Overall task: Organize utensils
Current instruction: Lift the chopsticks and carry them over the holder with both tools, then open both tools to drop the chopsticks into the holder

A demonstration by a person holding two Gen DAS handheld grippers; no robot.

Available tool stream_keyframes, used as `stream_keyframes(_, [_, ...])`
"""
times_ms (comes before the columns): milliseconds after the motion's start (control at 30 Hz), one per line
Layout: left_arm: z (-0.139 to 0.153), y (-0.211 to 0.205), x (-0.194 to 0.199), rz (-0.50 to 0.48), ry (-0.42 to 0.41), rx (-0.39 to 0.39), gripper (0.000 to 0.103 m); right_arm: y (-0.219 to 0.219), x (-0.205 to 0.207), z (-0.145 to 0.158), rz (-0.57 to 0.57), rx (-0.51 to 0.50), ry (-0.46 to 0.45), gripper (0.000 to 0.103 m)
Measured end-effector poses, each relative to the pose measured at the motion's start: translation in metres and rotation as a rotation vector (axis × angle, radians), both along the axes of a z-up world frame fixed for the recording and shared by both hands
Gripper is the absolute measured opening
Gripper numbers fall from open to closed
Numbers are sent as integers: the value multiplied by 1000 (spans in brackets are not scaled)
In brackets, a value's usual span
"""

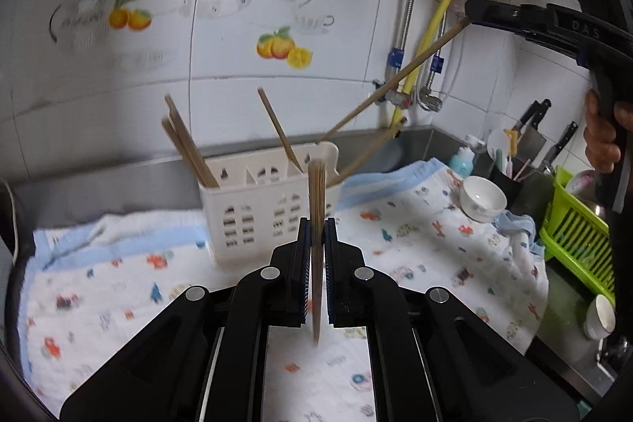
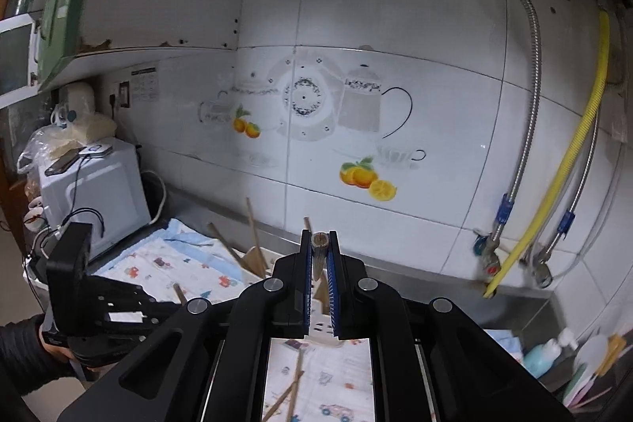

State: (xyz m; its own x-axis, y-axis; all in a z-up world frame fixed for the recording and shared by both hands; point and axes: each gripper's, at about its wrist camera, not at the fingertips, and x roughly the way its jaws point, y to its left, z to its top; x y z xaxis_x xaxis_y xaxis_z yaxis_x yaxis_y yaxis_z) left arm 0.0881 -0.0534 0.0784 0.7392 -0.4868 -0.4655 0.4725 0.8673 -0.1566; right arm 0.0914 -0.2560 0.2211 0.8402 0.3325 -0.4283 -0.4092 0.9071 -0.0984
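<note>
Step in hand, as judged: carrying chopsticks to the white utensil caddy (image 1: 273,208), which stands on the patterned cloth (image 1: 415,224) over the counter, centre of the left wrist view. Several chopsticks already stand in its compartments.

Left hand-held gripper (image 1: 316,236): jaws narrow, clamped on a chopstick (image 1: 316,192) held nearly upright at lower centre, its lower end hanging below the jaws.

Right hand-held gripper (image 2: 319,252): jaws narrow, clamped on a chopstick seen end-on (image 2: 319,239) at centre. In the left wrist view this same tool enters from the upper right, its long chopstick (image 1: 395,82) slanting down to the left, the lower end close to the caddy's right side.

Next move, as judged: each stick must be lined up over an open compartment, lowered tip-first, then released. The two tools are near each other, so a clash is possible.

View differences: the left wrist view alone shows the caddy whole, a bowl (image 1: 482,198) and the green rack (image 1: 573,236) at right. The right wrist view alone shows two loose chopsticks (image 2: 290,392) on the cloth at bottom centre, not yet sorted, and a microwave (image 2: 95,200) at left.
</note>
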Motion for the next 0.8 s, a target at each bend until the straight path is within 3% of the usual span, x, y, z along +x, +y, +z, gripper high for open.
stream_keyframes(200, [26, 4, 12, 2, -45, -8, 5, 2, 44, -12, -25, -47, 123, 7])
stream_keyframes(433, [81, 6, 28, 36, -167, -9, 5, 7, 76, -47, -33, -58, 205, 7])
stream_keyframes(633, [116, 6, 51, 88, -247, -18, 5, 9, 93, -73, -39, -70, 242, 7])
stream_keyframes(800, [128, 2, 72, 148, -301, -6, 5, 6, 98, -81, -44, -69, 237, 7])
